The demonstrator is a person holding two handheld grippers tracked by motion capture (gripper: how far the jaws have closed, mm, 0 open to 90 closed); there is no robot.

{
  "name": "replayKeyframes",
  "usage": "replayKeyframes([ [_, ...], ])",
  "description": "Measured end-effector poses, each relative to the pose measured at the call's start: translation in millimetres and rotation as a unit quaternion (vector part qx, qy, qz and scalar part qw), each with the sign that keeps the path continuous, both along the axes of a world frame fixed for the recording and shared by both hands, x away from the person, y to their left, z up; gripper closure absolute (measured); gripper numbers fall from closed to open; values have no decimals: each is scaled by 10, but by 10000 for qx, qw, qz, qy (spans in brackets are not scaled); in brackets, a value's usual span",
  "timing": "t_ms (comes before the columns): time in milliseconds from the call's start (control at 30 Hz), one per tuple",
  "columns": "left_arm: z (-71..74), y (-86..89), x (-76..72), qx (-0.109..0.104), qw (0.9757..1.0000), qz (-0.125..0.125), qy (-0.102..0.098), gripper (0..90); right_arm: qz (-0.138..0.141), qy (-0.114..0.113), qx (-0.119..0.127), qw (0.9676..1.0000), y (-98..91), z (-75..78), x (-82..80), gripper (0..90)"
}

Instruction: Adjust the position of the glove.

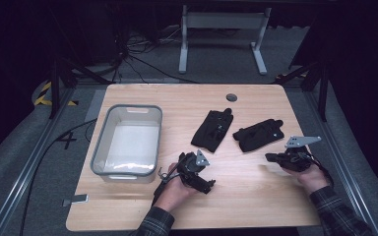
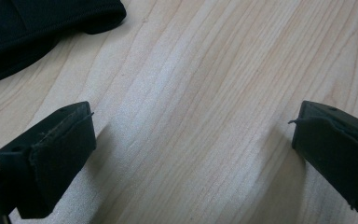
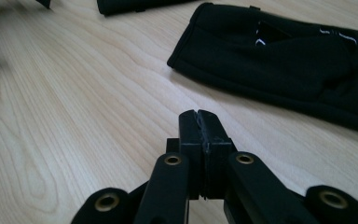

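Two black gloves lie on the wooden table. The left glove is near the middle and the right glove is just beside it. My left gripper rests low over the table in front of the left glove, and its jaws stand wide open over bare wood, with a glove's edge at the upper left. My right gripper sits just in front of the right glove; its jaws are shut with nothing between them. The glove lies a short way ahead of its tips.
A grey-rimmed translucent bin stands empty on the table's left side. A round cable hole sits near the far edge. The second glove's edge shows at the top of the right gripper view. Bare wood spreads along the table's front.
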State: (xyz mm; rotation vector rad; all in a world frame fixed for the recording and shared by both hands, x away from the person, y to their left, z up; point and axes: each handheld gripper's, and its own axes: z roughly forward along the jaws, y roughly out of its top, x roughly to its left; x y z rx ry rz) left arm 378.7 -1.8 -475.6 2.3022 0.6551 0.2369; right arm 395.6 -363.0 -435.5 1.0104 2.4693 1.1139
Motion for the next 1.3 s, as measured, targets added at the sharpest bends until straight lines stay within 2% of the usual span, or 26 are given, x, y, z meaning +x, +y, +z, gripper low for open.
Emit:
replayKeyframes([
  [233, 0, 1, 1, 3, 10000, -7, -2, 0, 195, -76, 3, 9998, 137, 27, 176, 899],
  [733, 1, 1, 1, 7, 10000, -6, -4, 0, 367, -145, -33, 9992, 376, -6, 507, 897],
  [1033, 1, 5, 1, 13, 10000, 17, 0, 1, 448, -179, -200, 9986, 544, -87, 628, 898],
  [1133, 1, 5, -1, 13, 10000, 24, -5, 1, 439, -95, -315, 9985, 570, -172, 664, 899],
  [1300, 1, 6, 0, 12, 10000, 22, -4, 1, 473, -38, -324, 9983, 581, -192, 654, 900],
])
